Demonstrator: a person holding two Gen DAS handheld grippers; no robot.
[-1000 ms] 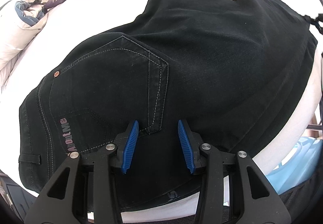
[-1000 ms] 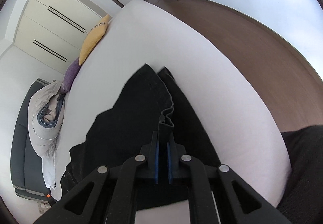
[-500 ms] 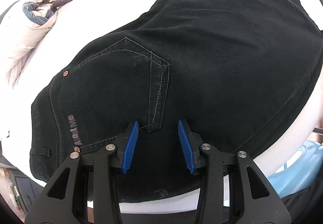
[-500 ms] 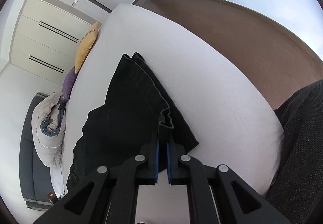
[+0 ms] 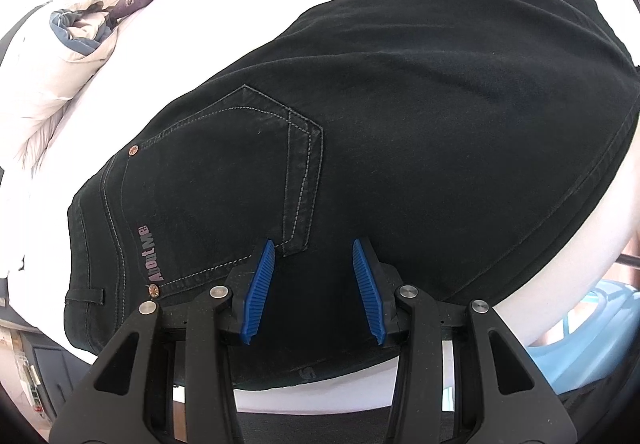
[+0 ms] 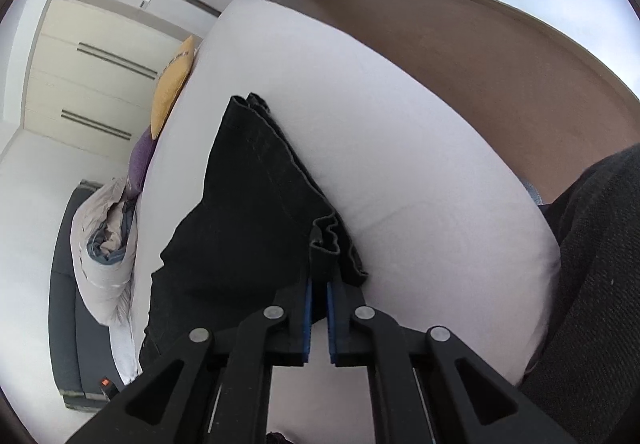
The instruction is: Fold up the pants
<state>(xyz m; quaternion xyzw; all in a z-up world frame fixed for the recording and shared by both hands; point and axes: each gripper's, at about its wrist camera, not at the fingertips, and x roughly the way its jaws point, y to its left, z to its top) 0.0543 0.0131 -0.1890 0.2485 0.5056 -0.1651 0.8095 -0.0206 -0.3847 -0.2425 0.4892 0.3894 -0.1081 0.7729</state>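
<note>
Right gripper (image 6: 318, 276) pinches the pants (image 6: 256, 184) hem; left gripper (image 5: 312, 280) gapes above the seat. A weak pinch could drop the hem.

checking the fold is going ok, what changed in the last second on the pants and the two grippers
The right gripper, clamped on the pants hem, has carried that leg end down toward the white bed; more of the leg now lies flat. The left gripper stayed open above the back pocket, gripping nothing. Pillows and duvet unchanged.

"AboutMe" on pants (image 5: 360, 148) pocket
</note>
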